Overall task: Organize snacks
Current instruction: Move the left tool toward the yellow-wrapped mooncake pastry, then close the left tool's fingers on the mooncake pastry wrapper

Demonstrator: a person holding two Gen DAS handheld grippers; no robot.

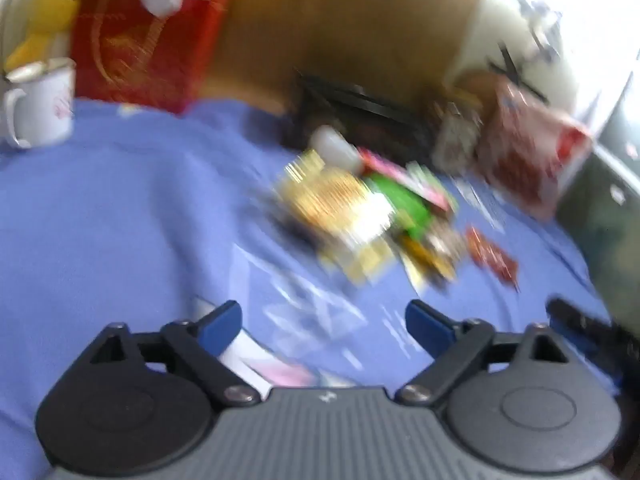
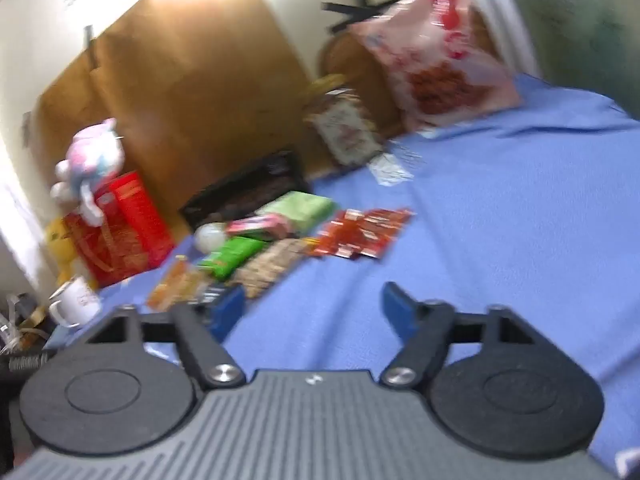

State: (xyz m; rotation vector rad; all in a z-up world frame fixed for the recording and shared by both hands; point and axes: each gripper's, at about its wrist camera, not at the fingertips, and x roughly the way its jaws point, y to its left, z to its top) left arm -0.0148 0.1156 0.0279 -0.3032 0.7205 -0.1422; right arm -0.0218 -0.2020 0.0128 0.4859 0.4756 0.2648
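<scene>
Both views blurred. Left to right in the right wrist view: white mug (image 2: 76,304) at the cloth's left edge, red box (image 2: 120,228) with a pink plush toy (image 2: 90,164) on top, then the snack pile (image 2: 256,240) mid-table on the blue cloth (image 2: 500,208), black tray (image 2: 248,188) just behind it, red sachets (image 2: 364,232) beside the pile, big red-white bag (image 2: 436,52) standing at the back right. Left gripper (image 1: 324,320) fingers spread apart, nothing between, short of the pile. Right gripper (image 2: 312,304) likewise wide apart, holding nothing, above bare cloth.
</scene>
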